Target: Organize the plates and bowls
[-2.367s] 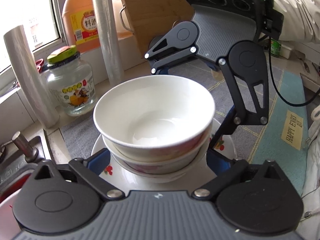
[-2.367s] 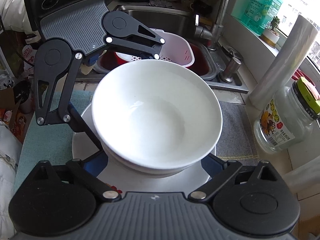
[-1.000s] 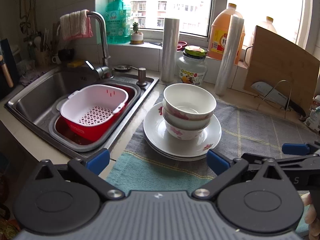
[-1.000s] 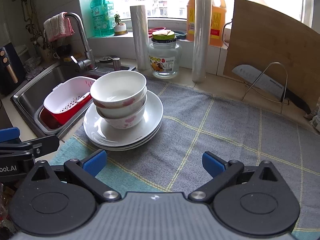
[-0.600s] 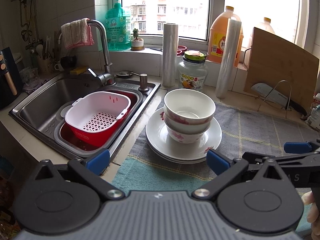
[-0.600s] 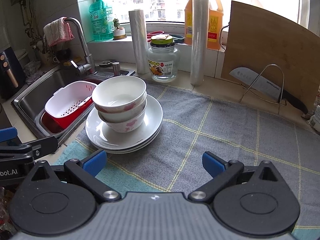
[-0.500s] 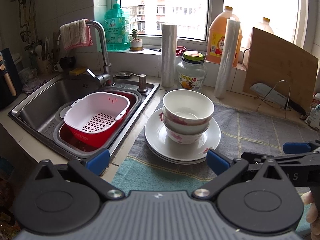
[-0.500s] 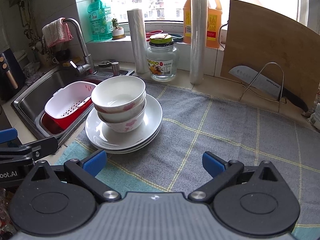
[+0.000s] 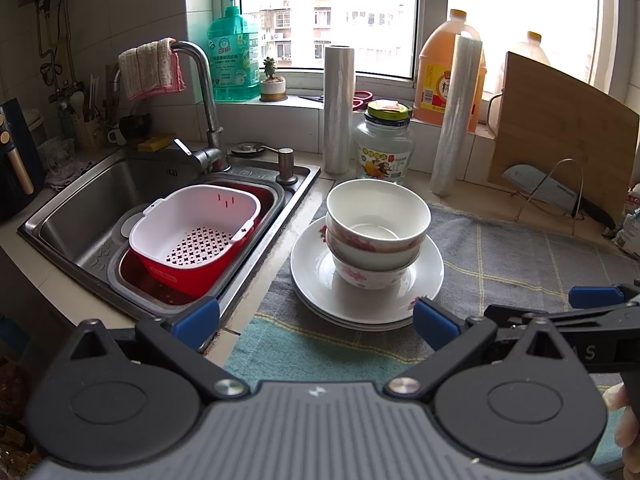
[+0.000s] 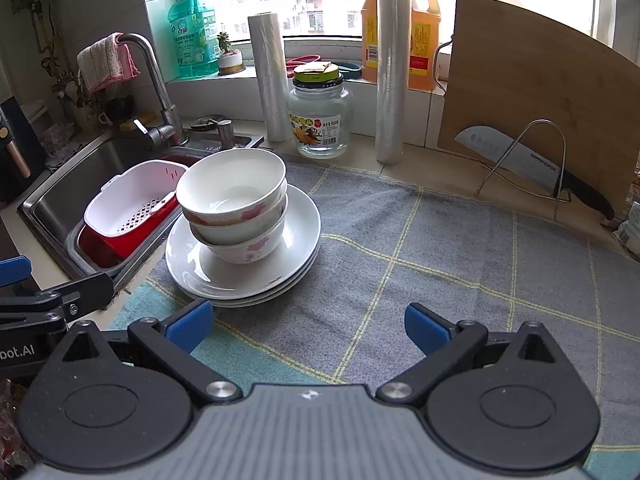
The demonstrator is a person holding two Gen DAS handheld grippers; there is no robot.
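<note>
Two white bowls with pink flowers (image 9: 376,232) (image 10: 236,204) sit nested on a short stack of white plates (image 9: 320,280) (image 10: 296,256), on a grey checked cloth beside the sink. My left gripper (image 9: 316,316) is open, empty and held back in front of the stack. Lower right of the stack, my right gripper (image 10: 308,326) is open and empty over the cloth. Each gripper shows at the edge of the other's view: the right gripper (image 9: 596,304) and the left gripper (image 10: 16,280).
A white colander in a red basin (image 9: 192,232) sits in the steel sink (image 9: 92,196) with a tap (image 9: 208,120). A glass jar (image 10: 320,116), two film rolls (image 10: 390,72), an oil bottle, a cutting board (image 10: 536,100) and a knife on a wire stand (image 10: 532,168) line the back. Grey cloth (image 10: 460,248) spreads right.
Both grippers have pulled well back from around the bowl and plate stack, which now rests alone on the cloth. Over the last half second the views barely shift.
</note>
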